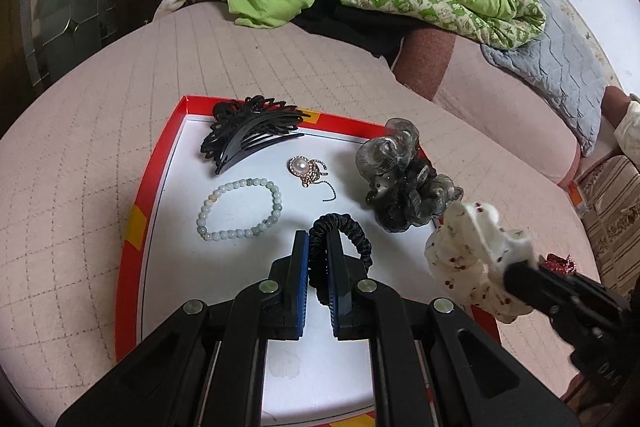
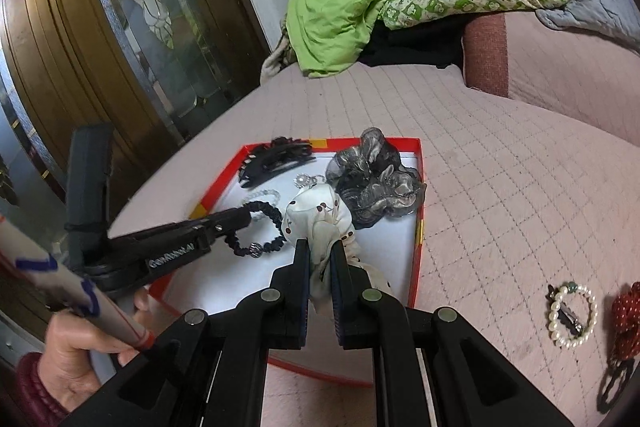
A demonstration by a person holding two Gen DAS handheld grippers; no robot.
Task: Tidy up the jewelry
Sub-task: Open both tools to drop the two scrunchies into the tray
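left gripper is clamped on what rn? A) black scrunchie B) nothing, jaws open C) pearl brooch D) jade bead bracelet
A: the left gripper has its jaws closed on the black scrunchie over the red-rimmed tray; the jade bead bracelet and pearl brooch lie untouched.

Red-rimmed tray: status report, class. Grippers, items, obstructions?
Left gripper shut on black satin scrunchie. Right gripper shut on white spotted fabric scrunchie, over red-rimmed tray. Grey organza scrunchie close beside.
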